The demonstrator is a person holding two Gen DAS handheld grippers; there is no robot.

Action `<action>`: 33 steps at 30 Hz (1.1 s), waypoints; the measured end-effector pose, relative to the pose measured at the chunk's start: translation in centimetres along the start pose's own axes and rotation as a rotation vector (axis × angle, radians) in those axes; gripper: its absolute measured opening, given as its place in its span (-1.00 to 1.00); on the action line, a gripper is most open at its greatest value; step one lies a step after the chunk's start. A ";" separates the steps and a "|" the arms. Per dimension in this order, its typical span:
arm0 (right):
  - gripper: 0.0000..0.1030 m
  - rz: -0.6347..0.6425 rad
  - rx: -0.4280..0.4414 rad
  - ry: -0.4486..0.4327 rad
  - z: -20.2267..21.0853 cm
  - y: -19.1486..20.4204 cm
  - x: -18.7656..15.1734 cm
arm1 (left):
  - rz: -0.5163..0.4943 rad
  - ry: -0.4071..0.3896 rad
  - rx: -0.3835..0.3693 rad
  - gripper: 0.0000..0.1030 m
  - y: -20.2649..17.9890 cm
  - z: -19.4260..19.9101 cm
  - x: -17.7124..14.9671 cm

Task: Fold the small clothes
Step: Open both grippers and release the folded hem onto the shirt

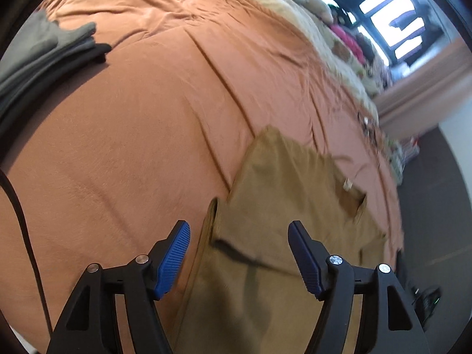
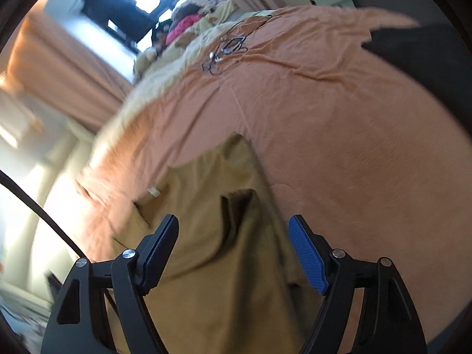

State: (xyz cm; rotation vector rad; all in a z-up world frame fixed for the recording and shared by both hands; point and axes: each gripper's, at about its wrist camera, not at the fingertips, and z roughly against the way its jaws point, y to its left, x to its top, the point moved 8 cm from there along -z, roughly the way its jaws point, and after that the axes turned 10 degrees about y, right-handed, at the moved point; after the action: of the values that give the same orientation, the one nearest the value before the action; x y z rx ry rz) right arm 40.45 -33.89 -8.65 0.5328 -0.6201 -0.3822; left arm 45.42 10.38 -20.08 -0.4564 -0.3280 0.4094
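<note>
A tan garment (image 1: 283,194) lies partly folded on the orange bedspread (image 1: 141,135); a small white label shows near its neckline. My left gripper (image 1: 239,259) hangs over the near end of it, jaws open, nothing between the blue pads (image 1: 172,262). In the right wrist view the same tan garment (image 2: 206,206) runs from the bottom edge up to a corner in mid-frame. My right gripper (image 2: 233,253) is above it, jaws open, with cloth below but not pinched.
A stack of folded grey clothes (image 1: 44,56) sits at the far left of the bed. A cream blanket (image 1: 309,38) and a heap of coloured items (image 2: 188,20) lie toward the window. A dark cord (image 2: 230,44) rests on the bedspread (image 2: 339,118). A dark cloth (image 2: 419,50) is at far right.
</note>
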 end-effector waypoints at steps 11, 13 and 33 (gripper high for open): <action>0.47 0.273 -0.198 0.096 -1.0 4.3 -1.0 | -0.293 0.122 0.240 0.37 -0.8 -1.8 -2.9; 0.47 0.305 -0.215 0.109 -1.7 4.9 -1.1 | -0.329 0.136 0.276 0.37 -0.8 -2.3 -3.1; 0.47 0.441 -0.399 0.116 -11.4 6.7 4.5 | -0.424 0.138 0.394 0.48 0.0 -7.7 2.3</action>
State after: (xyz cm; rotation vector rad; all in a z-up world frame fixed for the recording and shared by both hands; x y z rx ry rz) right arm 52.26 -26.72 -10.69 0.0289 -0.5138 -0.0502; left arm 50.43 8.70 -26.13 -0.0231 -0.1959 0.0227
